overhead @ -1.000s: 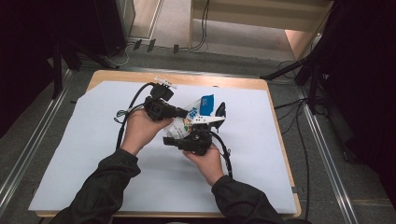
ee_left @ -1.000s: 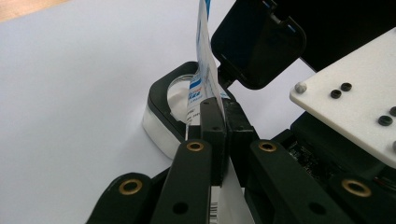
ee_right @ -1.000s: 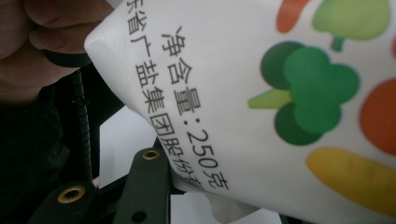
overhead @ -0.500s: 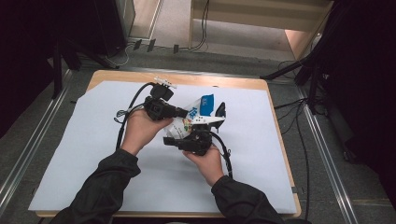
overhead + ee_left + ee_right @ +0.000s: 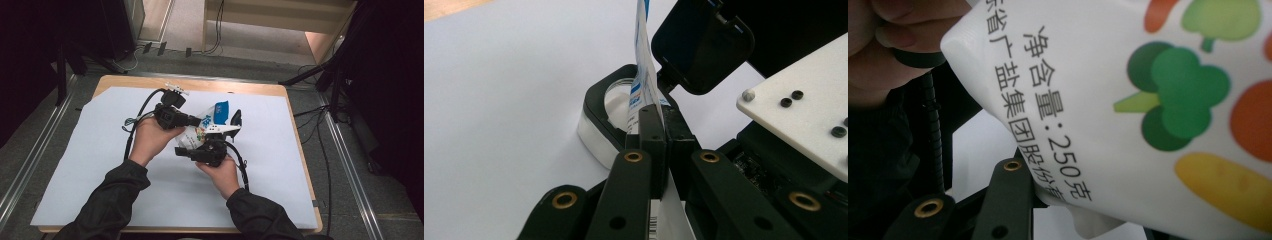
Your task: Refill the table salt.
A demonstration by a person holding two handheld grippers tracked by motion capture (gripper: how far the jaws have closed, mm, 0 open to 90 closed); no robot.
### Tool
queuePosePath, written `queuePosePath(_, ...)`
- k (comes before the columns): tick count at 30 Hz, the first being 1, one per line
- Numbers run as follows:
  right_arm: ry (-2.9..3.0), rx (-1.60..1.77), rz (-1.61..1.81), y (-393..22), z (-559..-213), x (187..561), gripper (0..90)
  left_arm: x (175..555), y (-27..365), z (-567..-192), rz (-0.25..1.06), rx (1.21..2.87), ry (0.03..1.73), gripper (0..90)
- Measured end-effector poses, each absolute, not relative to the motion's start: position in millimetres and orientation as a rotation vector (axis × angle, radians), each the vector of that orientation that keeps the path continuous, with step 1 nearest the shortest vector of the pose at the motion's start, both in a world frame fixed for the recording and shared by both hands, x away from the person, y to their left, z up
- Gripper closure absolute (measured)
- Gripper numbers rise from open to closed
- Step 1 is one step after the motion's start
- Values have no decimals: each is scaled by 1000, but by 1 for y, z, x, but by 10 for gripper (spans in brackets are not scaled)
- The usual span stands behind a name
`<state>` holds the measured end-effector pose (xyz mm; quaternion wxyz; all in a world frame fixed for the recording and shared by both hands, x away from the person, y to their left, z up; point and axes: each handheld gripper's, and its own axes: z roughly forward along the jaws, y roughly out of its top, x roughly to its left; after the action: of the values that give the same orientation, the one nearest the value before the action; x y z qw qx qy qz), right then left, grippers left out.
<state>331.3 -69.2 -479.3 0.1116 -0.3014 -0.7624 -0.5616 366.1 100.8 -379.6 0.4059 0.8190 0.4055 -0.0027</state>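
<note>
**Both grippers meet on a printed pouch at mid-table**

Nearest, the person's right hand (image 5: 221, 170) holds the right gripper (image 5: 186, 150) against the lower edge of a white pouch (image 5: 200, 131) printed with vegetables; how far its jaws stand open I cannot tell. Just beyond, the left gripper (image 5: 660, 131) has its jaws pressed together on the pouch's thin edge. The pouch sits between them above the white sheet (image 5: 90, 150), around the table's middle. Farther off lies a black-and-silver square object (image 5: 601, 125).
</note>
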Motion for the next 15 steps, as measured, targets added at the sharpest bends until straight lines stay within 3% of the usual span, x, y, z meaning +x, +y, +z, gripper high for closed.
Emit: queuePosePath(15,-2274,-847,-1626,-68,-479,332,635,367,102,-380,-10,2051,1036,900)
